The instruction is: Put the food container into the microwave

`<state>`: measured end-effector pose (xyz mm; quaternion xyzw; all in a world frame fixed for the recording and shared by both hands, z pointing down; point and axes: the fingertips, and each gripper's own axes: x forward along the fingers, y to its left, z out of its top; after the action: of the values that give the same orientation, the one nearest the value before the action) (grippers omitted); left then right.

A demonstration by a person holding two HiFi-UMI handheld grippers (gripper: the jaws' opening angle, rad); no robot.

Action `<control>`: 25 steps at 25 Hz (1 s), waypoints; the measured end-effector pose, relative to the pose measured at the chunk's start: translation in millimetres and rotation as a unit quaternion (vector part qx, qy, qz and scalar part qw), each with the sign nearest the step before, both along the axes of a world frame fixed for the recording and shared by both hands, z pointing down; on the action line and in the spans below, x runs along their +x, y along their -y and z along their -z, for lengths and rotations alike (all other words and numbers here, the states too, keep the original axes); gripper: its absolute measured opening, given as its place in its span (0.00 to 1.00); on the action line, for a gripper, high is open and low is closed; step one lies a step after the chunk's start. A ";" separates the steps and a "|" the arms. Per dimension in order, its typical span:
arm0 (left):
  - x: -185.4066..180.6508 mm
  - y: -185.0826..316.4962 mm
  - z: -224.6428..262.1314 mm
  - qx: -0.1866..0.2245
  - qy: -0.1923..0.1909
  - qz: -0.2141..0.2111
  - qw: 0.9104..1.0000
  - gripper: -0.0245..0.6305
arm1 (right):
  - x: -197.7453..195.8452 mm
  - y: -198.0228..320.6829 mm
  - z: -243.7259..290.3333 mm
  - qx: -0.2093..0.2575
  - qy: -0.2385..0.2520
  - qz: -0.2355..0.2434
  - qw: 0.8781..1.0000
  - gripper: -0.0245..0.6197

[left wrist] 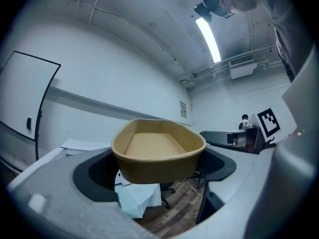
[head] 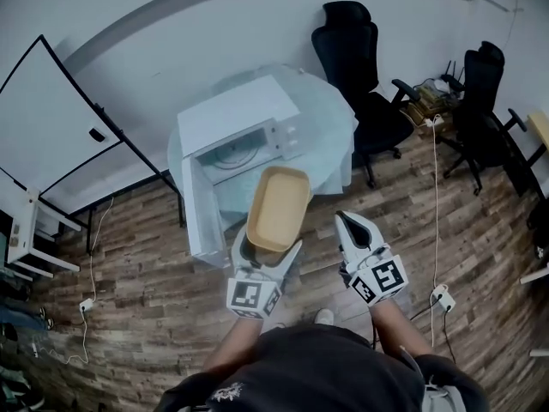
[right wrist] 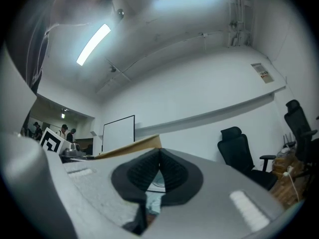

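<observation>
The tan food container [head: 279, 206] is an empty, open-topped tub held in the air in front of the white microwave [head: 244, 131]. My left gripper [head: 268, 251] is shut on its near end. In the left gripper view the container [left wrist: 158, 151] sits level between the two dark pads [left wrist: 97, 176]. The microwave door [head: 196, 221] hangs wide open to the left, showing the cavity and turntable. My right gripper [head: 346, 223] hovers just right of the container, shut and empty. In the right gripper view its pads [right wrist: 172, 171] meet, and the container's rim [right wrist: 130, 147] shows to the left.
The microwave stands on a table with a pale cloth [head: 334, 114]. Two black office chairs [head: 356, 58] [head: 480, 101] stand at the back right. A whiteboard [head: 51, 118] is at the left. Cables and a power strip [head: 442, 297] lie on the wooden floor.
</observation>
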<state>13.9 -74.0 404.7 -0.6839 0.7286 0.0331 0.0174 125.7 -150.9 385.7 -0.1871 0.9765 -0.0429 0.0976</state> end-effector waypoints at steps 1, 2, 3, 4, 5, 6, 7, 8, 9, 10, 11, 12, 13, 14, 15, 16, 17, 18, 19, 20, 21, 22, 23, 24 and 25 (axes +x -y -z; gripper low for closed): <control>-2.8 1.0 -2.8 -0.003 0.000 0.008 1.000 0.81 | -2.7 2.4 -1.5 -0.001 -0.001 0.008 1.000 0.04; -6.0 1.8 -5.4 -0.007 0.001 0.017 1.000 0.81 | -5.9 4.7 -2.5 -0.002 -0.003 0.016 1.000 0.04; -9.8 2.5 -7.3 -0.010 0.003 0.026 1.000 0.81 | -9.7 7.1 -2.6 -0.001 -0.004 0.024 1.000 0.04; -13.9 2.9 -8.6 -0.012 0.006 0.034 0.999 0.81 | -13.8 9.6 -1.3 0.002 -0.005 0.032 0.999 0.04; -18.0 3.4 -9.3 -0.013 0.007 0.042 0.999 0.81 | -17.8 12.3 0.9 0.006 -0.005 0.038 0.999 0.04; -21.6 4.3 -9.9 -0.014 0.008 0.048 0.999 0.81 | -21.6 15.6 3.3 0.010 -0.004 0.044 0.999 0.04; -24.7 5.5 -11.2 -0.015 0.007 0.053 0.998 0.81 | -25.3 19.2 5.1 0.014 -0.003 0.048 0.999 0.04; -27.4 6.7 -13.1 -0.016 0.006 0.057 0.998 0.81 | -28.9 22.4 6.0 0.016 -0.002 0.051 0.999 0.04; -30.0 7.6 -15.5 -0.017 0.005 0.062 0.998 0.81 | -32.6 24.8 5.9 0.017 -0.002 0.054 0.998 0.04; -33.1 8.3 -18.1 -0.019 0.003 0.066 0.998 0.81 | -36.8 26.5 4.9 0.017 -0.003 0.058 0.998 0.04; -36.8 9.5 -20.7 -0.021 0.000 0.069 0.997 0.81 | -41.6 28.3 3.3 0.016 -0.005 0.062 0.998 0.04; -41.4 11.5 -23.6 -0.023 -0.004 0.073 0.997 0.81 | -47.1 30.6 1.0 0.015 -0.007 0.066 0.998 0.04; -46.4 14.3 -26.8 -0.025 -0.007 0.076 0.997 0.81 | -53.3 33.5 -1.6 0.013 -0.010 0.070 0.997 0.04; -51.8 17.7 -30.3 -0.027 -0.009 0.080 0.996 0.81 | -60.0 37.0 -4.3 0.012 -0.014 0.073 0.997 0.04; -57.1 21.7 -33.6 -0.028 -0.009 0.083 0.996 0.81 | -67.2 40.6 -6.8 0.012 -0.017 0.077 0.997 0.04; -62.2 26.2 -36.1 -0.029 -0.008 0.085 0.996 0.81 | -75.0 44.4 -8.8 0.012 -0.020 0.080 0.996 0.04; -67.3 31.0 -37.4 -0.029 -0.006 0.087 0.996 0.81 | -83.0 48.4 -10.3 0.012 -0.023 0.084 0.996 0.04; -72.7 36.1 -37.4 -0.028 -0.003 0.088 0.996 0.81 | -91.3 52.6 -11.2 0.013 -0.025 0.087 0.996 0.04; -78.6 41.4 -36.7 -0.025 -0.001 0.090 0.996 0.81 | -99.8 57.0 -11.3 0.015 -0.028 0.090 0.995 0.04; -85.2 46.6 -36.4 -0.023 0.001 0.091 0.996 0.81 | -108.7 61.6 -10.9 0.018 -0.030 0.093 0.995 0.04; -92.7 51.6 -37.0 -0.022 0.002 0.092 0.996 0.81 | -118.0 66.3 -10.4 0.021 -0.033 0.095 0.995 0.04; -100.8 55.9 -38.6 -0.023 0.002 0.094 0.995 0.81 | -127.6 71.1 -10.1 0.023 -0.035 0.098 0.994 0.04; -109.1 59.8 -41.3 -0.025 0.000 0.097 0.995 0.81 | -137.0 75.7 -10.2 0.025 -0.038 0.101 0.994 0.04; -117.5 63.3 -44.8 -0.030 -0.003 0.102 0.994 0.81 | -146.1 80.3 -10.9 0.026 -0.041 0.104 0.993 0.04; -125.6 66.8 -48.6 -0.034 -0.007 0.108 0.994 0.81 | -154.7 84.9 -12.1 0.026 -0.044 0.107 0.993 0.04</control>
<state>-111.7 -140.9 453.4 -0.6016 0.7987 0.0105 -0.0075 -29.0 -235.8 397.8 -0.0804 0.9951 -0.0195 0.0547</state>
